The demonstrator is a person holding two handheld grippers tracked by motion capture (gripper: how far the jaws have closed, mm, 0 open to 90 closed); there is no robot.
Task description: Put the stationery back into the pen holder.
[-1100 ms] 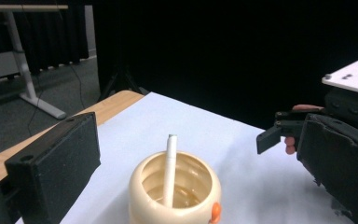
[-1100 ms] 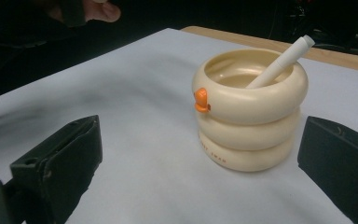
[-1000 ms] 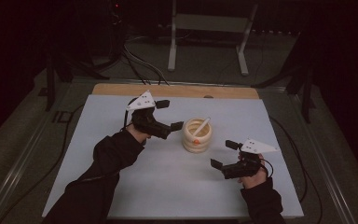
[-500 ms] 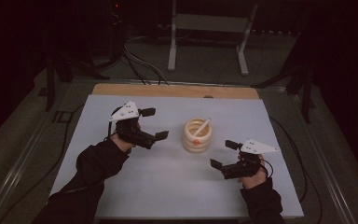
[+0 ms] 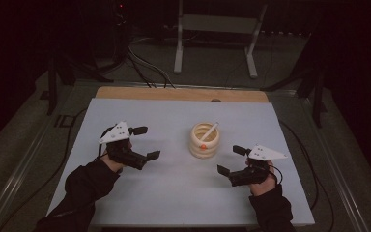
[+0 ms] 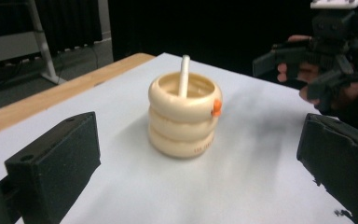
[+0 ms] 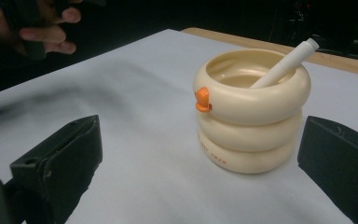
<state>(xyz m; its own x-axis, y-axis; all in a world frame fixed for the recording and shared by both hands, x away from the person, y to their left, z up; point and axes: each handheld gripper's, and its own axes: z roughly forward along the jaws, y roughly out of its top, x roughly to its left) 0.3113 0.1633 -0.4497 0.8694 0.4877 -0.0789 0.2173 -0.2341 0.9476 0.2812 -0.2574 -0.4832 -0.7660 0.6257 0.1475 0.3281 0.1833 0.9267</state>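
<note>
the white pen [image 5: 208, 131] leans inside the cream ringed holder [image 5: 204, 141] mid-worktop [image 5: 174, 203], so i judge the placing done. my left hand-held gripper [image 5: 146, 143] and right hand-held gripper [image 5: 228, 160] hang either side of the holder, apart from it, jaws spread wide and holding nothing. little seems left but to rest.

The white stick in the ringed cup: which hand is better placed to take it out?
Probably right. The white stick leans toward the far right rim of the ringed cup, and the right tongs, open, sit nearer than the open left tongs.
</note>
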